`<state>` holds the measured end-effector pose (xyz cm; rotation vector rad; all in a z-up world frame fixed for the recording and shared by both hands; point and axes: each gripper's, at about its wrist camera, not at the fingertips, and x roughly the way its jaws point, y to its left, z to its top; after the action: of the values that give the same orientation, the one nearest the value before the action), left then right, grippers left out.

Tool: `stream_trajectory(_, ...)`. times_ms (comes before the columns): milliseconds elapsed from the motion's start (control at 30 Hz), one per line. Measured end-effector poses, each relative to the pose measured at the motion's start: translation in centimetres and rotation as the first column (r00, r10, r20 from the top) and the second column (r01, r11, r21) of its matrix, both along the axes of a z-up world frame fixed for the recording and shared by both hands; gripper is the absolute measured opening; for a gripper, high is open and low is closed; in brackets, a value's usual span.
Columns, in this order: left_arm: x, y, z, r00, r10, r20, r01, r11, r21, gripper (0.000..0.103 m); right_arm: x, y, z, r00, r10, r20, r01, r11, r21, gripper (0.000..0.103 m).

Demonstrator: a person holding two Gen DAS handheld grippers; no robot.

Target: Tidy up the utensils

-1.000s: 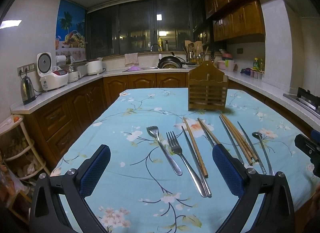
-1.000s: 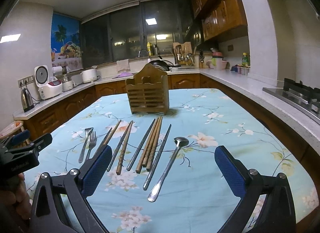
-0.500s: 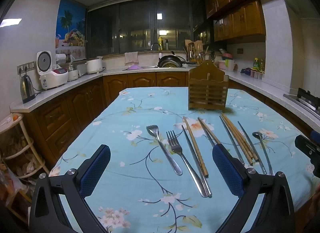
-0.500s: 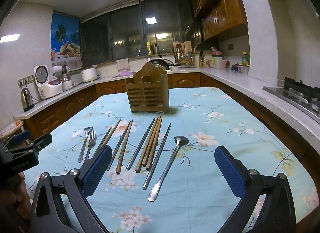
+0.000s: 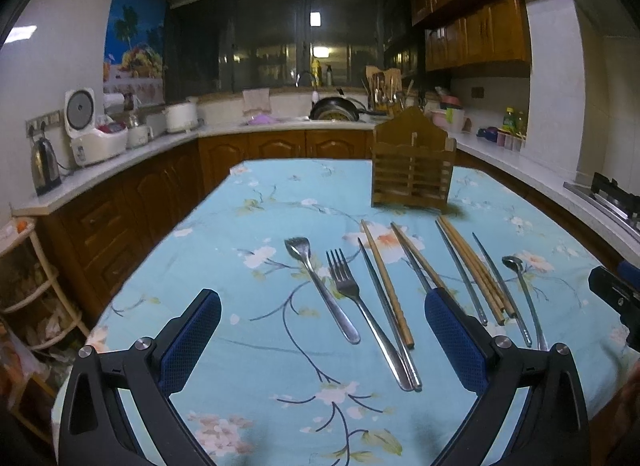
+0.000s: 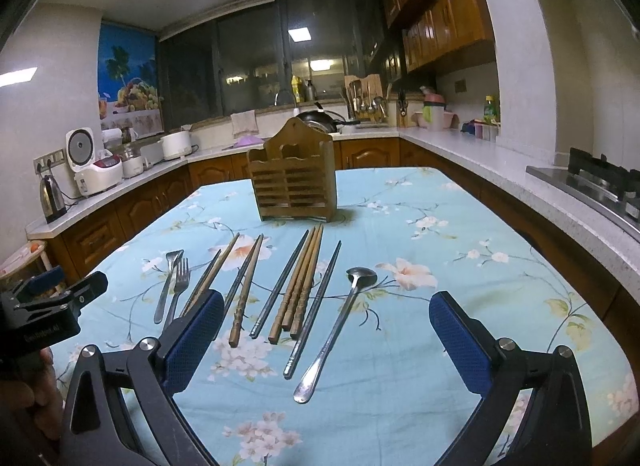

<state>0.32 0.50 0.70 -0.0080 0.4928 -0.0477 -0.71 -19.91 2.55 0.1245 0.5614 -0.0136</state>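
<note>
Both the left gripper (image 5: 322, 340) and right gripper (image 6: 326, 340) gaped wide and empty over the floral tablecloth (image 6: 460, 234), utensils (image 6: 304, 286) lying mid-table before the wooden caddy (image 6: 294, 179) (gripper lettering unreadable).

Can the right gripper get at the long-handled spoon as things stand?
Probably yes: the right gripper is open, and the spoon lies flat on the tablecloth ahead of it, uncovered, at the row's right end.

Left tongs (image 5: 322, 340) and right tongs (image 6: 326, 340) — both spread wide, gripping nothing
</note>
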Motion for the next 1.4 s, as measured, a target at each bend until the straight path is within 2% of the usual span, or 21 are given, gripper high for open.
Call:
stream_trajectory(267,4.0,0.8,0.7,0.991,-0.062,-0.117,0.059,0.998,-0.025,0.101,2.3,-1.0,-0.5,0.995,0.015,-0.094,-0.011,0.999,0.041,0.103)
stream_trajectory(467,7.8,2.0,1.6,0.979,-0.113,-0.169,0.107,0.993,-0.042,0.09,4.4,-1.7,-1.2,0.986,0.043,-0.16,-0.028,0.995,0.097,0.101)
stream_trajectory(633,11.0,2.2,1.5,0.963,-0.166,-0.213,0.165,0.986,-0.023,0.082,6.8,-2.2,-2.2,0.972,0.067,-0.227,-0.035,0.989,0.141,0.089)
stream_trajectory(733,13.1,2.5,1.1,0.943,-0.206,-0.262,0.203,0.978,-0.038,0.077,8.3,-2.5,-3.0,0.959,0.072,-0.274,-0.029,0.987,0.157,0.08)
stream_trajectory(867,15.4,3.1,0.7,0.927,-0.209,-0.313,0.204,0.978,-0.049,0.07,9.6,-2.9,-3.8,0.945,0.07,-0.321,-0.016,0.986,0.166,0.069)
stream_trajectory(933,16.4,3.5,0.5,0.919,-0.207,-0.336,0.201,0.978,-0.055,0.068,10.1,-3.1,-4.3,0.938,0.063,-0.342,-0.006,0.986,0.164,0.067)
stream_trajectory(1033,17.9,3.9,-0.1,0.903,-0.212,-0.374,0.205,0.977,-0.06,0.061,10.8,-3.4,-5.0,0.926,0.056,-0.375,0.009,0.986,0.169,0.061)
stream_trajectory(1200,19.5,3.8,-1.1,0.881,-0.213,-0.422,0.216,0.975,-0.04,0.054,11.9,-3.4,-6.1,0.909,0.054,-0.412,0.015,0.987,0.161,0.06)
stream_trajectory(1367,20.7,3.0,-2.0,0.858,-0.223,-0.463,0.235,0.971,-0.032,0.034,13.2,-3.2,-7.1,0.899,0.051,-0.436,0.011,0.99,0.139,0.056)
stream_trajectory(1400,20.9,2.6,-2.1,0.862,-0.218,-0.458,0.235,0.972,-0.02,0.032,13.4,-3.1,-7.1,0.898,0.052,-0.438,0.008,0.991,0.134,0.054)
